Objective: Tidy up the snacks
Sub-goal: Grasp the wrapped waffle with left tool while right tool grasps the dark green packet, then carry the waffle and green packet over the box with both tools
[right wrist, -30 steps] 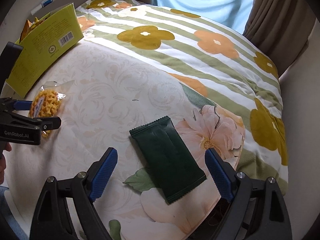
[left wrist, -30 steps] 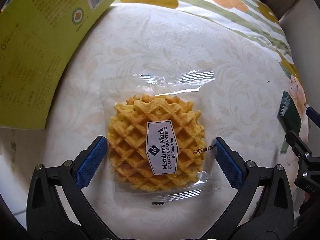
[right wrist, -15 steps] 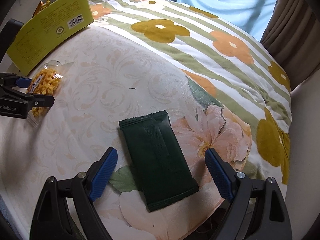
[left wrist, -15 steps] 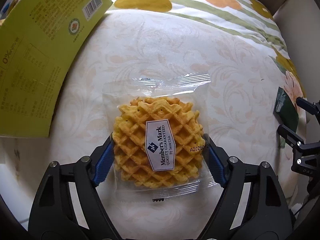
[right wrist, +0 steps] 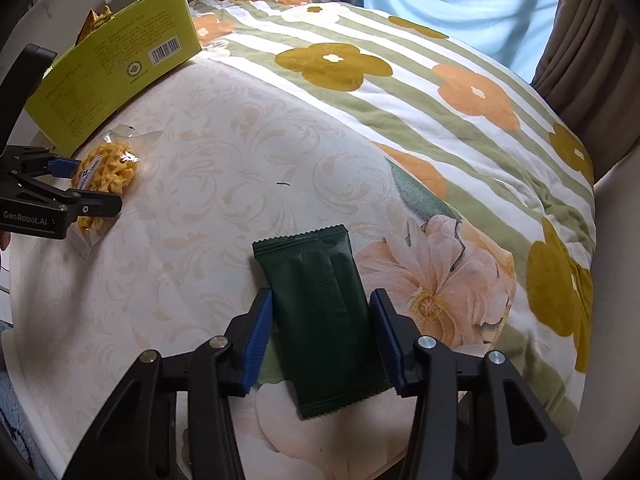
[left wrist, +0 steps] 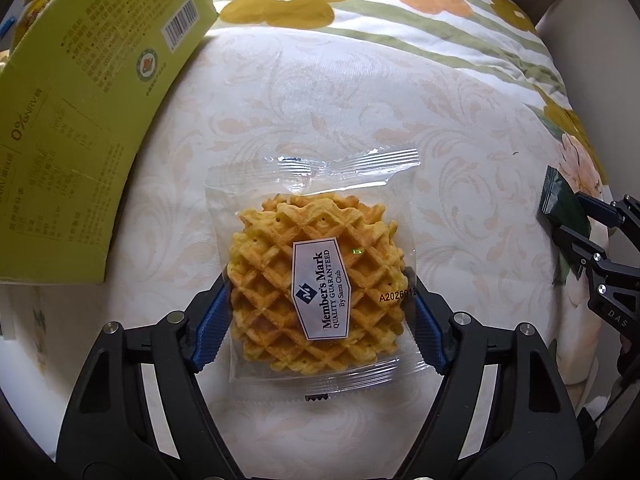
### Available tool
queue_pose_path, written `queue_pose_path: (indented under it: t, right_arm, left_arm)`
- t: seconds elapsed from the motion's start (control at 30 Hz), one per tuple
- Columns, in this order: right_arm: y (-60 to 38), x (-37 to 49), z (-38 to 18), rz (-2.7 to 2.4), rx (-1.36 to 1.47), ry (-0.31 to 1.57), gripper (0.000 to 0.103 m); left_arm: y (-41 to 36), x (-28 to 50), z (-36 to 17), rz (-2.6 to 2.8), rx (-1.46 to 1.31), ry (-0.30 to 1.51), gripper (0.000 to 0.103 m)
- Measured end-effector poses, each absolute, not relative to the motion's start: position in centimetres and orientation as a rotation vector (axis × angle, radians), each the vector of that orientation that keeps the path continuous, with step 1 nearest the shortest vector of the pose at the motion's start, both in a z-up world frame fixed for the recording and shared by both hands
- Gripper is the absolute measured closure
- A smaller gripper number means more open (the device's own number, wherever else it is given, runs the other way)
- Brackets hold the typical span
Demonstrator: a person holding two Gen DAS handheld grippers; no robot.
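A clear-wrapped waffle biscuit [left wrist: 316, 284] labelled Member's Mark lies on the cream bed cover. My left gripper [left wrist: 320, 320] is shut on it, blue pads pressing both sides of the packet. It also shows in the right wrist view [right wrist: 106, 174], far left. A dark green snack packet [right wrist: 324, 320] lies on the floral cover. My right gripper [right wrist: 320, 336] has closed in around it, the pads at its long edges. The green packet shows at the right edge of the left wrist view [left wrist: 560, 204].
A yellow-green carton [left wrist: 80, 120] stands open at the left, with gold wrappers inside [right wrist: 96, 20]. The flowered striped quilt [right wrist: 400, 60] covers the bed's far side. Curtains [right wrist: 592, 20] hang at the back right. The bed edge [right wrist: 120, 400] runs below the grippers.
Both grippers have closed from wide open: the left onto the waffle packet, the right around the green packet. The right gripper also moved forward over the green packet.
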State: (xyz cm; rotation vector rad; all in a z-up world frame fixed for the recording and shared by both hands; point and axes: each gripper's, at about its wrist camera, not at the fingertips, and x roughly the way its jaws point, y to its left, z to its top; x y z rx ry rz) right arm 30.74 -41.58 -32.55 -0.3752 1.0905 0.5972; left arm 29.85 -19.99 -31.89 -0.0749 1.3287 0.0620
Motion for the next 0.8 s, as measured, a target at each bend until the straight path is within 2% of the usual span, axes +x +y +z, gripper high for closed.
queue_pose_path:
  t: [0.33,0.8]
  right_arm:
    - [-41.8,30.7,-30.5,0.548,-0.249,1.071,0.058]
    - [-37.5,30.4,-21.3,0.514,-0.162,0.933,0.058]
  left_arm:
    - [-19.5,29.5,-28.0,0.03,-0.066,1.256,0.028]
    - [-15.0,29.0,-17.2,-0.052,-0.092,1.048,0.028]
